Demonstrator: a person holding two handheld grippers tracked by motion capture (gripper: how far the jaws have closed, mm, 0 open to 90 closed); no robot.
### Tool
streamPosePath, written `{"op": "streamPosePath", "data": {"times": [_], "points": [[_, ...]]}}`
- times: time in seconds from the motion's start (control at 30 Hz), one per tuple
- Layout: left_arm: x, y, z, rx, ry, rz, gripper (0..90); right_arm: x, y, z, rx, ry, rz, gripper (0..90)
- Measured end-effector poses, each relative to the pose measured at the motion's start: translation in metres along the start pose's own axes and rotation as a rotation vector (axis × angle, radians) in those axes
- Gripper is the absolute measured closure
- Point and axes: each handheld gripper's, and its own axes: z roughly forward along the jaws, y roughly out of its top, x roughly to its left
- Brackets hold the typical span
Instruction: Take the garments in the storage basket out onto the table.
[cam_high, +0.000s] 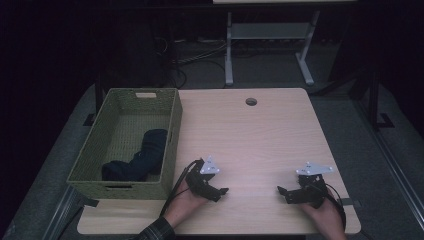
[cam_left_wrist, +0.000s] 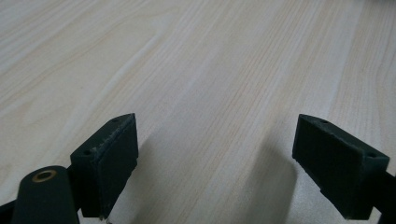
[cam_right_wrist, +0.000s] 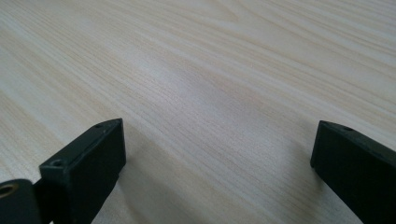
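Both claws idle and empty beside the green woven basket (cam_high: 90, 165).

The left claw (cam_high: 223, 191) and right claw (cam_high: 280, 190) gape wide over the pale wooden surface (cam_high: 260, 135), right of the basket holding a dark rolled cloth (cam_high: 142, 157). Reaching in risks snagging its near wall; the cloth's shadowed folds are hard to read.
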Motion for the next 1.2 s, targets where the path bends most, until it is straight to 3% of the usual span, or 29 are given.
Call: {"op": "streamPosePath", "data": {"times": [0.73, 1.2], "points": [[0.007, 0.008, -0.016, 0.022, -0.004, -0.017, 14.2, 0.000, 0.000, 0.000, 0.000, -0.001, 0.001, 3.0], [0.008, 0.016, -0.024, 0.015, -0.002, -0.003, 14.2, 0.000, 0.000, 0.000, 0.001, 0.000, 0.003, 3.0]]}}
